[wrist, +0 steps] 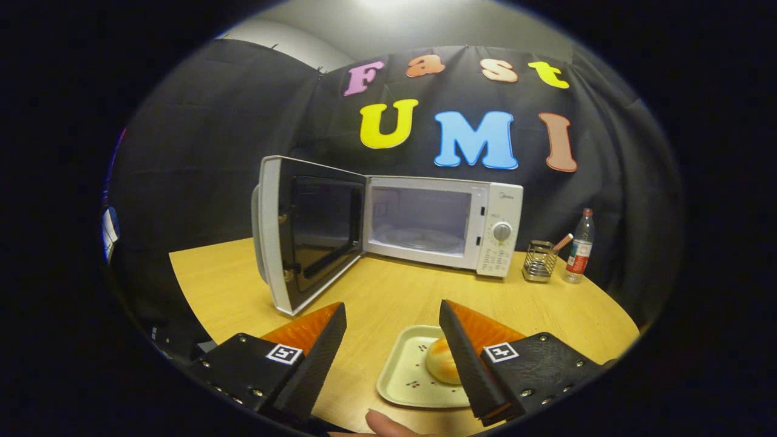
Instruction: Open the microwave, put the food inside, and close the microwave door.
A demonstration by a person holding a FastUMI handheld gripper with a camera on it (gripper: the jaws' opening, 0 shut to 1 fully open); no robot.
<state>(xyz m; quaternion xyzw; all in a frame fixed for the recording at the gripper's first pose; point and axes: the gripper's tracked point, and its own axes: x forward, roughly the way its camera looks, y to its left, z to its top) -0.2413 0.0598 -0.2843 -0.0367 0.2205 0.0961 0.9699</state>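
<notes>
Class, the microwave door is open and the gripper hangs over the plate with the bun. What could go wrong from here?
1. The gripper is open and the bun sits beside one finger, not centred; closing now might only nudge it across the plate.
2. The bun looks soft, so a hard squeeze may crush it.
3. The open door stands near the path into the microwave; a wide swing could hit it.

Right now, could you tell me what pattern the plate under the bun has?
Pale cream plate with small cherry-like motifs; gripper view.

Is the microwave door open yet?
Open. The microwave door is swung wide to the left, exposing the cavity of the microwave. The gripper is open above the table.
</notes>
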